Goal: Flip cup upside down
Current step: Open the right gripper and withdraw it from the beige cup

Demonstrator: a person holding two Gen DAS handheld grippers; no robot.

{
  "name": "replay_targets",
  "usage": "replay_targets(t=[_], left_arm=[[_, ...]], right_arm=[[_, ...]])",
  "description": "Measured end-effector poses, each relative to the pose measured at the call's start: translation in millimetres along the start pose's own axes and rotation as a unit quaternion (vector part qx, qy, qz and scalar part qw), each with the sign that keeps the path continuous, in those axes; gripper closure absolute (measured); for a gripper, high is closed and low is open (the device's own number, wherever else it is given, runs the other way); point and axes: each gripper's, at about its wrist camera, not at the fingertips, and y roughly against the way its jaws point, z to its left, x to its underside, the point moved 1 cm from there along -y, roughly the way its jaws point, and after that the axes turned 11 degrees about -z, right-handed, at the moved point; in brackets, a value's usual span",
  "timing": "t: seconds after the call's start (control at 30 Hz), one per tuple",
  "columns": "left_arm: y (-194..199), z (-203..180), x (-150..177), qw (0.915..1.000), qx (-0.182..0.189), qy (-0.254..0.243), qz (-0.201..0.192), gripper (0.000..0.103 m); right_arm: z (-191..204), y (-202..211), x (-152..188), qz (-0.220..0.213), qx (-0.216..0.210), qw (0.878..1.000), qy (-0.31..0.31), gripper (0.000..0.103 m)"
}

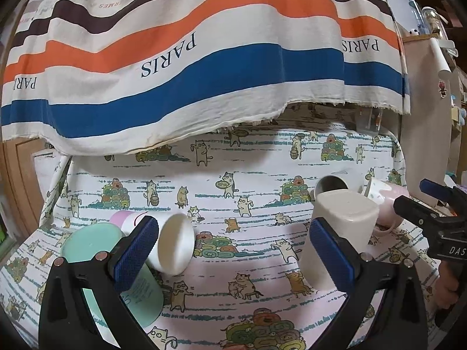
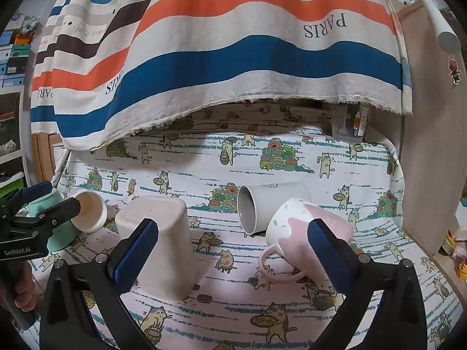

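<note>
Both claws gape wide over a cat-print tablecloth (image 2: 292, 151): the left gripper (image 1: 233, 250) at lower frame, the right gripper (image 2: 233, 250) flanked by an upside-down beige cup (image 2: 163, 242) and a tipped pink mug (image 2: 303, 233).

Inventory, as seen from my two views:
- Striped cloth (image 1: 204, 58), printed "PARIS", hanging at 12 o'clock.
- Cat-print tablecloth (image 1: 233, 180), spread below it, 6 o'clock.
- Clear box (image 2: 350, 125), 1 o'clock, under the cloth's hem; contents unreadable.
- Wooden panel (image 2: 429, 145), 3 o'clock, bearing a sticker (image 2: 453, 70).
- Stacked storage boxes (image 2: 14, 55), 10 o'clock.
</note>
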Motion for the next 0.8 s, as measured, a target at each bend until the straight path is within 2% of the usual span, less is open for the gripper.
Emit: replay_targets(t=[0.8], left_arm=[[0.9,2.1,-0.1,1.0000,-0.003,-0.001,0.000,0.000]], right_arm=[[-1.1,-0.6,0.9,0.004,-0.002,1.000,0.000,0.000]])
